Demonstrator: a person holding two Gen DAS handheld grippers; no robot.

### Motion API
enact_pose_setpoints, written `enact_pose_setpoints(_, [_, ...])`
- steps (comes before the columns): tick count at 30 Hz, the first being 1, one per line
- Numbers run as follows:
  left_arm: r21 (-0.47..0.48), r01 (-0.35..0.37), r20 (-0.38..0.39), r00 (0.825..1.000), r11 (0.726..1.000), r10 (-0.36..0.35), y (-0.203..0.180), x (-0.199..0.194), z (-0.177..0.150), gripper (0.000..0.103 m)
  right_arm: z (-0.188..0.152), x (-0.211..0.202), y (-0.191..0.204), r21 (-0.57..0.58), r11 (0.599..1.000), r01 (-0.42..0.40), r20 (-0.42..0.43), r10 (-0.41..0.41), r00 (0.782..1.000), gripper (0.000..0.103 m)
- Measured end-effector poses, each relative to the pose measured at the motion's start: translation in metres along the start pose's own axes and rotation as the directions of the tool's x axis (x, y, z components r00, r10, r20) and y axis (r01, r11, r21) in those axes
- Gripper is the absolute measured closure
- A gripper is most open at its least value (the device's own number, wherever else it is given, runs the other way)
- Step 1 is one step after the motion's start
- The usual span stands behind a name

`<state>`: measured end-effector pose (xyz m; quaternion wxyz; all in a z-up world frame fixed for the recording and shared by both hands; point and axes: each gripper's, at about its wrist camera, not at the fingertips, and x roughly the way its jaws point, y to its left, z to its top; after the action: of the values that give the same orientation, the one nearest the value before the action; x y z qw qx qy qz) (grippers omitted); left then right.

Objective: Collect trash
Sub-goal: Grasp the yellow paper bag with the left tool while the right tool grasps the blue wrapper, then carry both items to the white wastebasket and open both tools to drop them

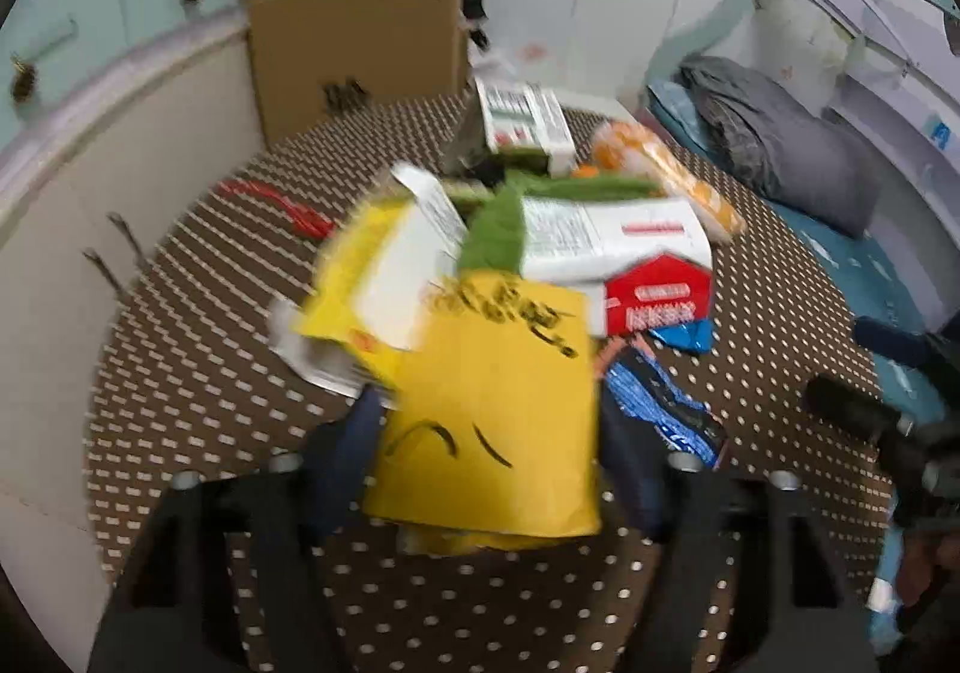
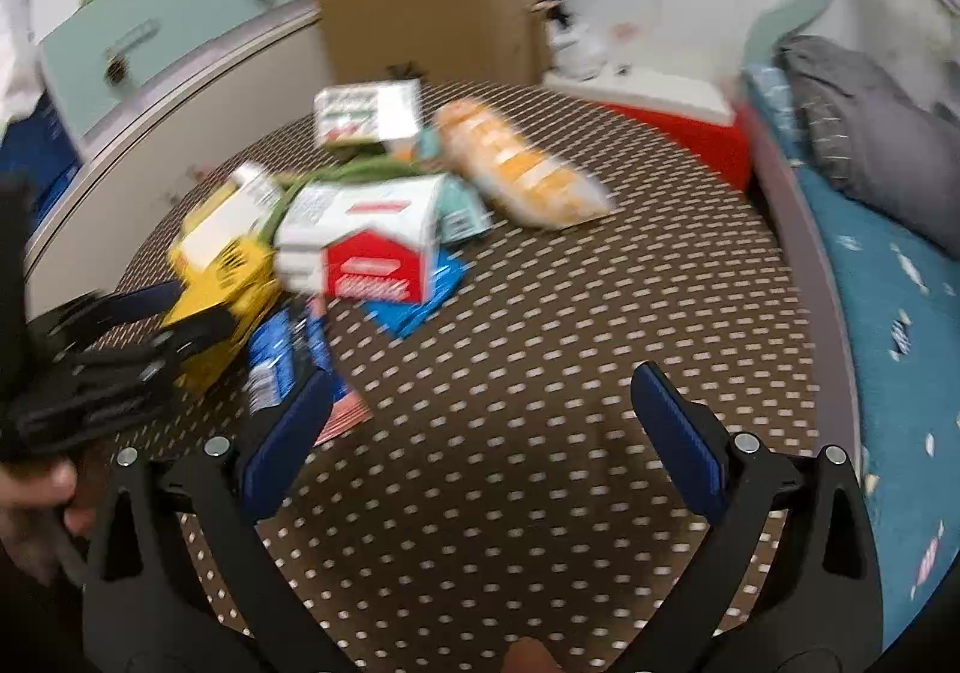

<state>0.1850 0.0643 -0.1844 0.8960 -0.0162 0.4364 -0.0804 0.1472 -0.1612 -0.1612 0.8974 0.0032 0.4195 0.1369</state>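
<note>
Yellow plastic, marked with black scribbles, fills the space between the fingers of the left tool (image 1: 486,421): this yellow bag (image 1: 492,409) lies at the near end of a heap of trash on a brown worktop (image 1: 198,391) patterned with pale dots. The left tool's two dark blue fingers (image 1: 351,451) stand on either side of the bag, close against its edges; the blur makes it hard to tell whether the pads truly press on it. Behind the bag sits a white carton with a red house-shaped panel (image 1: 657,292), and a green strip (image 1: 498,235) lies over the heap. A crumpled blue wrapper (image 1: 666,409) lies just right of the bag, and a second yellow packet (image 1: 360,277) lies to its left. Farther back stand a white box with green and red print (image 1: 528,120) and an orange-and-white packet (image 1: 666,175). A red object (image 1: 282,205) lies apart on the left side of the worktop.

In the right wrist view, the right tool (image 2: 480,415) hangs over bare worktop with its blue pads (image 2: 678,433) wide apart and nothing between them. The left tool shows at the left edge of that view, held by a hand (image 2: 36,499), with the bag at its tip.

A cardboard box (image 1: 354,48) stands beyond the worktop. A bed with a blue sheet (image 2: 888,325) and a grey pillow (image 1: 786,144) runs along the right.
</note>
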Motion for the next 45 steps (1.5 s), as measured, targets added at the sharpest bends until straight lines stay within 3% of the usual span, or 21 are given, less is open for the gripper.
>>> enact_pose_setpoints(7, [0.033,0.012,0.02,1.0,0.999,-0.013,-0.006,-0.006,-0.008,0.045,-0.002,0.025,0.046,-0.155,0.98,-0.124,-0.053,0.117,0.992,0.006])
enact_pose_setpoints(9, [0.022,-0.001,0.027,1.0,1.0,0.0,0.002,-0.014,-0.015,0.048,-0.001,0.031,0.056,-0.19,0.972,-0.137,-0.052,0.13,0.99,0.013])
enact_pose_setpoints(11, [0.003,0.013,0.024,1.0,1.0,-0.013,0.008,-0.017,-0.016,0.048,0.001,0.038,0.062,-0.213,0.966,-0.147,-0.067,0.135,0.988,0.031])
enact_pose_setpoints(12, [-0.003,0.023,0.021,1.0,1.0,-0.023,0.009,-0.017,-0.016,0.048,0.003,0.043,0.063,-0.223,0.964,-0.148,-0.08,0.133,0.988,0.034])
enact_pose_setpoints(14, [0.005,0.016,0.02,1.0,1.0,-0.016,0.009,-0.018,-0.017,0.048,0.003,0.048,0.065,-0.233,0.955,-0.184,-0.092,0.166,0.982,0.055])
enact_pose_setpoints(17, [0.013,0.02,0.029,0.999,1.0,-0.02,0.006,-0.021,-0.019,0.051,0.0,0.047,0.067,-0.262,0.948,-0.178,-0.082,0.162,0.983,0.063])
enact_pose_setpoints(22, [0.04,0.032,0.047,0.998,0.999,-0.034,-0.005,-0.023,-0.02,0.06,-0.007,0.035,0.046,-0.231,0.958,-0.169,-0.052,0.162,0.985,0.066])
enact_pose_setpoints(28, [0.065,0.049,0.057,0.997,0.997,-0.052,-0.025,-0.027,-0.022,0.07,-0.012,0.01,-0.006,-0.101,0.973,-0.206,0.009,0.208,0.978,0.066])
enact_pose_setpoints(33, [0.096,0.063,0.082,0.994,0.993,-0.071,-0.046,-0.038,-0.018,0.071,-0.013,-0.016,-0.043,-0.016,0.973,-0.232,0.076,0.233,0.97,0.066])
enact_pose_setpoints(40, [0.135,0.097,0.143,0.983,0.986,-0.116,-0.081,-0.054,0.002,0.071,-0.015,-0.055,-0.093,0.058,0.979,-0.194,0.191,0.18,0.965,0.066])
enact_pose_setpoints(45, [0.173,0.155,0.185,0.965,0.973,-0.187,-0.121,-0.059,0.022,0.071,-0.016,-0.078,-0.142,0.141,0.979,-0.147,0.257,0.107,0.961,0.066])
